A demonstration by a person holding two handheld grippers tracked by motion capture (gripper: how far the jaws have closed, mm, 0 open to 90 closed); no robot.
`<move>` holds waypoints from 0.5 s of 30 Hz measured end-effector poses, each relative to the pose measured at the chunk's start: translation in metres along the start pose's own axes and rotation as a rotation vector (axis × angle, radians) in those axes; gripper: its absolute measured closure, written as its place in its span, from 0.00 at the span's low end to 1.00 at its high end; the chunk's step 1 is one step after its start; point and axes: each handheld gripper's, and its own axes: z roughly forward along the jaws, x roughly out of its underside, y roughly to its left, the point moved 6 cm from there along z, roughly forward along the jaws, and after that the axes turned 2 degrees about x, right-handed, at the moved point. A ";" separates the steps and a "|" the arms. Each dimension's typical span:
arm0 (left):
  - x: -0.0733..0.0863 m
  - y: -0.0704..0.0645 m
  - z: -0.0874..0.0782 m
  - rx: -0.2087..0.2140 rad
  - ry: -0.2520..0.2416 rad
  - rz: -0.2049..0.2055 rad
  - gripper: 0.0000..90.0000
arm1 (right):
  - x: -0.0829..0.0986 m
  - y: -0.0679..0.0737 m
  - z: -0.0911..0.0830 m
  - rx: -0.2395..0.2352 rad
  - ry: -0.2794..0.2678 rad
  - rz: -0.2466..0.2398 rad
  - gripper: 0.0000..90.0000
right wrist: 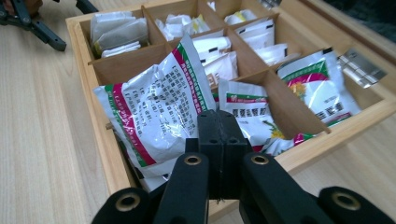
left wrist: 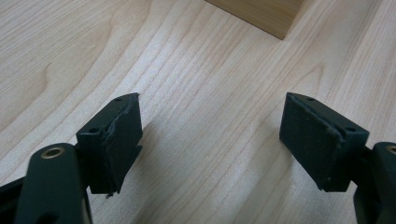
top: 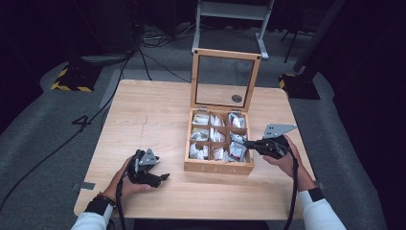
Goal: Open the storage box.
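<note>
On the wooden table (top: 143, 115) stands a wooden tea box (top: 218, 166), its glass lid (top: 225, 79) upright. The right gripper (right wrist: 219, 126) reaches over the box's near right corner compartment, jaws pressed together on a white sachet (right wrist: 154, 116) with red and green edging, lifted half out. The left gripper (left wrist: 210, 135) rests low near the box's left side, jaws spread over bare wood.

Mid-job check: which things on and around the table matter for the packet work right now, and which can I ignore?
In the job:
- white sachet with green and red bands, pinched in the right gripper
- open wooden compartment box
- other sachets in its compartments

Just lying about:
- left gripper, open over the light wooden table
- black cables on the floor
- grey metal stand
</note>
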 end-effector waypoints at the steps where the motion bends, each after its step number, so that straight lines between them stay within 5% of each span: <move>1: 0.000 0.000 0.000 0.000 0.001 -0.001 0.24 | -0.002 0.000 -0.003 0.015 -0.008 -0.003 1.00; 15: 0.000 0.000 0.000 -0.001 0.000 0.000 0.24 | -0.018 0.005 -0.029 0.077 -0.090 -0.046 1.00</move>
